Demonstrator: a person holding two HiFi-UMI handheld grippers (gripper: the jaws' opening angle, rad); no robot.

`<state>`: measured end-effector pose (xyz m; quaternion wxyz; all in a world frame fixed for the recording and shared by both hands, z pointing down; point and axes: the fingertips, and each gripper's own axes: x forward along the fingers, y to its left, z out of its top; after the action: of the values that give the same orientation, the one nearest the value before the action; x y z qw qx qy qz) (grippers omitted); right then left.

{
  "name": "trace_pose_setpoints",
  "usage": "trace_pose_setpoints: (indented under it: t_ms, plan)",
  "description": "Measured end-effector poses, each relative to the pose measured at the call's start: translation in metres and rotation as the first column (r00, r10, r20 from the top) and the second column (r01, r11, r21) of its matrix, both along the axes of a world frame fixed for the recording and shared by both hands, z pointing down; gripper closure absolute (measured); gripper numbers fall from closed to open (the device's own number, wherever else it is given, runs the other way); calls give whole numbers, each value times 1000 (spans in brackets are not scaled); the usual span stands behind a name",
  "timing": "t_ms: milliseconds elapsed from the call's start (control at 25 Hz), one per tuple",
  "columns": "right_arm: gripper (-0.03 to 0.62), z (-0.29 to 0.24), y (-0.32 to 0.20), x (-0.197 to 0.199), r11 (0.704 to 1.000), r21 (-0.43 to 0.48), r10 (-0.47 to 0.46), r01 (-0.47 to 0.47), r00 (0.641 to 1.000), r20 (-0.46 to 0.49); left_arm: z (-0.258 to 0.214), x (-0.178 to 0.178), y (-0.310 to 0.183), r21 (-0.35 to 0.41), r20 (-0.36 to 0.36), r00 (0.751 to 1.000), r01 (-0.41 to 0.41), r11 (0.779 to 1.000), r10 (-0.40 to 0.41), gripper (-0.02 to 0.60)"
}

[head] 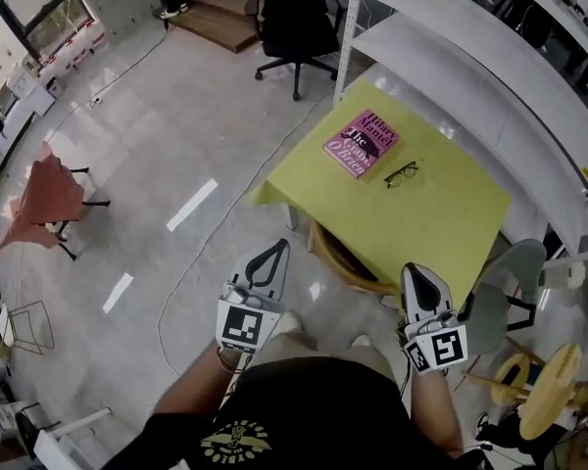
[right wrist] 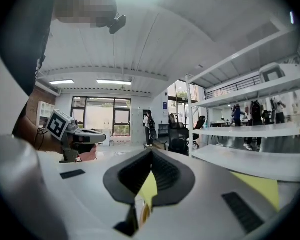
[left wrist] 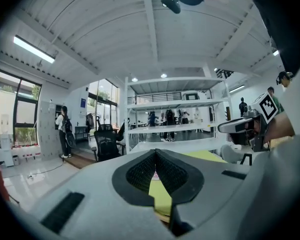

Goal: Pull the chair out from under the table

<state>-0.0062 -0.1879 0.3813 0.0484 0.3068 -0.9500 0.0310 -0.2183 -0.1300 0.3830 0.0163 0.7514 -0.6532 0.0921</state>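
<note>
A wooden chair (head: 339, 261) is tucked under the near edge of the yellow-green table (head: 441, 228); only its curved back rim shows. A pink book (head: 361, 142) and a pair of glasses (head: 401, 174) lie on the tabletop. My left gripper (head: 277, 247) hangs shut and empty just left of the chair back, apart from it. My right gripper (head: 415, 271) is shut and empty too, at the table's near edge to the right of the chair. In the left gripper view the shut jaws (left wrist: 155, 152) point at the table; in the right gripper view the shut jaws (right wrist: 151, 152) do the same.
A white shelf rack (head: 451, 37) stands behind the table, and a black office chair (head: 296, 23) beyond it. A grey chair (head: 510, 282) and a wooden stool (head: 549, 390) crowd the right. A reddish chair (head: 44, 199) stands far left. A cable (head: 191, 262) runs across the floor.
</note>
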Motion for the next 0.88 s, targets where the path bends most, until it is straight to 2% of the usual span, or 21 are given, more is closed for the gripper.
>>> trace_pose_setpoints:
  t_ms: [160,440,680,880]
  plan:
    - [583,6,1,-4,998,-25,62,-62,998,-2,11,-5,-16,-13,2,997,-79,997,79,572]
    - [583,14,2,13,988,-25,154,-155,987,-41,23,20,-42,-26,-5,977,-212,977,212,572]
    - [582,21,-2,42,978,-28,205,-206,977,-62,29,51,-67,-42,-35,960,-279,960,277,572]
    - [582,23,-23,58,977,-43,208,-207,978,-3,17,76,-82,-34,-8,948,-318,948,317,572]
